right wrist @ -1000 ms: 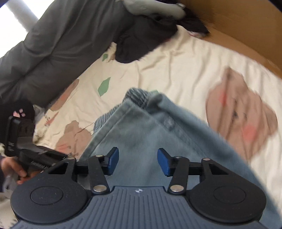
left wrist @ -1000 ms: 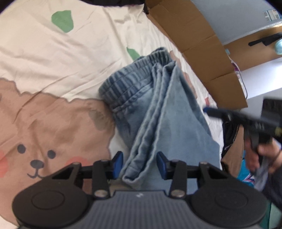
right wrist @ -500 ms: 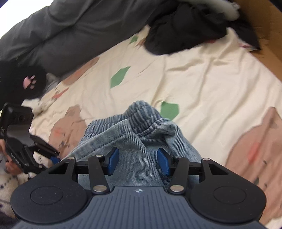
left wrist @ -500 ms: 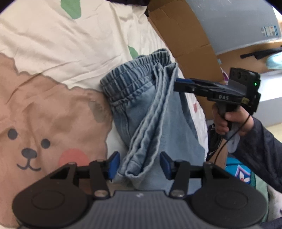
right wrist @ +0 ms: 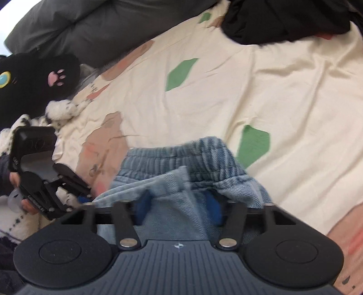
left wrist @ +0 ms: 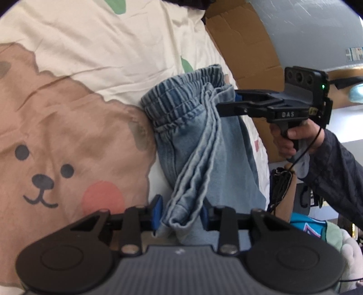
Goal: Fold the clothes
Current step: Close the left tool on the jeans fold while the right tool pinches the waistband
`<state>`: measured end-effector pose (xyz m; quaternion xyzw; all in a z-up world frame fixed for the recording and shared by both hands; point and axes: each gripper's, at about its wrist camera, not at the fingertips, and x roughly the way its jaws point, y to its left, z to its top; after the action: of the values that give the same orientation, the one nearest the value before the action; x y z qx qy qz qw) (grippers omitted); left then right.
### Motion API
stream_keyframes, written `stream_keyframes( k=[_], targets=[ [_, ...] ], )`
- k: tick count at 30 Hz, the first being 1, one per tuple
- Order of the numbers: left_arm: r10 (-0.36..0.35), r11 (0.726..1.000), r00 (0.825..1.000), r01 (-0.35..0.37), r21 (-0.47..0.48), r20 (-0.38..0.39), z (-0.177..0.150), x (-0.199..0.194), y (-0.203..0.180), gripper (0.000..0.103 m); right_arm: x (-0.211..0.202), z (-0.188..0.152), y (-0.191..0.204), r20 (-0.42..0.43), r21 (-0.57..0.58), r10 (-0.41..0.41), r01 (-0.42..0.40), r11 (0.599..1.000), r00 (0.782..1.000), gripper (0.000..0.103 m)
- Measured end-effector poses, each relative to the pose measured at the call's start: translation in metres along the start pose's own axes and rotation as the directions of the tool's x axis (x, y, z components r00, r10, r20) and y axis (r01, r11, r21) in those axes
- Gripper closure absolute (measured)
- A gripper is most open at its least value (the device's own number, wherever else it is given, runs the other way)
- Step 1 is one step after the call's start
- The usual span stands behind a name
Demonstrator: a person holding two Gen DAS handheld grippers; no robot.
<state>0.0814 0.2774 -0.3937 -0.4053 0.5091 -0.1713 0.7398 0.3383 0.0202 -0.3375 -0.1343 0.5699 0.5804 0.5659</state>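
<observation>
Light blue jeans (left wrist: 204, 145) with an elastic waistband lie folded lengthwise on a cream bear-print bed sheet (left wrist: 90, 68). My left gripper (left wrist: 181, 212) is shut on the bunched leg hems, and the denim fills the gap between its blue pads. In the right wrist view the jeans (right wrist: 172, 163) show waistband-first. My right gripper (right wrist: 178, 210) stands open astride a raised fold just below the waistband, and cloth drapes over its pads. From the left wrist view the right gripper (left wrist: 231, 102) reaches in from the right at the waistband corner. The left gripper (right wrist: 77, 192) appears at the jeans' left edge.
A cardboard sheet (left wrist: 245, 45) lines the far side of the bed. A black plush cat (right wrist: 34, 79) and a dark grey duvet (right wrist: 90, 27) lie at the head, with a black garment (right wrist: 283, 20) on the sheet (right wrist: 226, 102). A hand (left wrist: 295, 136) holds the right gripper.
My right gripper swung in from the bed's edge and came down over the fold by the waistband. The left gripper's pads narrowed slightly on the hems.
</observation>
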Motion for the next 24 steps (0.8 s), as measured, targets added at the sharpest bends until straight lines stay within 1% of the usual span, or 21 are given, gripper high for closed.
stream_keyframes(
  k=[1, 2, 4, 5, 6, 7, 9, 11, 13, 15, 19, 22, 24],
  targets=[
    [-0.003, 1.000, 1.000, 0.003, -0.002, 0.000, 0.000, 0.000, -0.001, 0.066, -0.001, 0.000, 0.002, -0.004, -0.001, 0.006, -0.006, 1.000, 1.000, 0.075],
    [-0.005, 1.000, 1.000, 0.005, -0.004, 0.003, 0.000, 0.000, -0.002, 0.066, -0.003, -0.001, 0.004, -0.004, -0.006, 0.000, 0.000, 1.000, 1.000, 0.080],
    [-0.012, 1.000, 1.000, 0.012, -0.005, 0.016, 0.000, -0.003, -0.004, 0.067, -0.008, -0.003, 0.008, 0.000, -0.017, -0.015, 0.015, 1.000, 1.000, 0.087],
    [-0.016, 1.000, 1.000, 0.016, -0.005, 0.023, 0.000, -0.004, -0.005, 0.072, -0.011, -0.004, 0.010, 0.007, -0.021, -0.026, 0.026, 0.999, 1.000, 0.090],
    [-0.019, 1.000, 0.999, 0.019, -0.006, 0.029, 0.000, -0.005, -0.007, 0.078, -0.015, -0.005, 0.012, 0.019, -0.022, -0.042, 0.042, 0.999, 0.999, 0.091],
    [-0.022, 1.000, 0.999, 0.023, -0.006, 0.036, 0.000, -0.007, -0.008, 0.081, -0.019, -0.006, 0.014, 0.031, -0.023, -0.057, 0.058, 0.998, 0.998, 0.092],
    [-0.030, 1.000, 0.998, 0.031, -0.007, 0.051, 0.001, -0.010, -0.012, 0.084, -0.029, -0.008, 0.018, 0.058, -0.017, -0.088, 0.089, 0.996, 0.994, 0.093],
    [-0.051, 0.999, 0.996, 0.052, -0.003, 0.072, 0.007, -0.015, -0.020, 0.085, -0.042, -0.014, 0.023, 0.095, 0.018, -0.119, 0.118, 0.993, 0.988, 0.095],
    [-0.060, 0.998, 0.995, 0.058, 0.023, 0.079, 0.011, -0.019, -0.029, 0.086, -0.054, -0.019, 0.027, 0.130, 0.055, -0.151, 0.145, 0.988, 0.980, 0.095],
    [-0.066, 0.997, 0.995, 0.061, 0.056, 0.081, 0.016, -0.024, -0.038, 0.086, -0.067, -0.025, 0.031, 0.164, 0.092, -0.184, 0.170, 0.981, 0.969, 0.096],
    [-0.099, 0.991, 0.990, 0.090, 0.095, 0.098, 0.027, -0.029, -0.054, 0.087, -0.093, -0.033, 0.037, 0.224, 0.156, -0.245, 0.213, 0.964, 0.943, 0.096],
    [-0.106, 0.989, 0.987, 0.093, 0.114, 0.119, 0.040, -0.030, -0.062, 0.087, -0.098, -0.027, 0.034, 0.233, 0.174, -0.278, 0.241, 0.955, 0.932, 0.096],
    [-0.085, 0.990, 0.989, 0.069, 0.125, 0.124, 0.048, -0.025, -0.064, 0.087, -0.099, -0.022, 0.031, 0.233, 0.181, -0.297, 0.259, 0.949, 0.926, 0.096]
  ],
)
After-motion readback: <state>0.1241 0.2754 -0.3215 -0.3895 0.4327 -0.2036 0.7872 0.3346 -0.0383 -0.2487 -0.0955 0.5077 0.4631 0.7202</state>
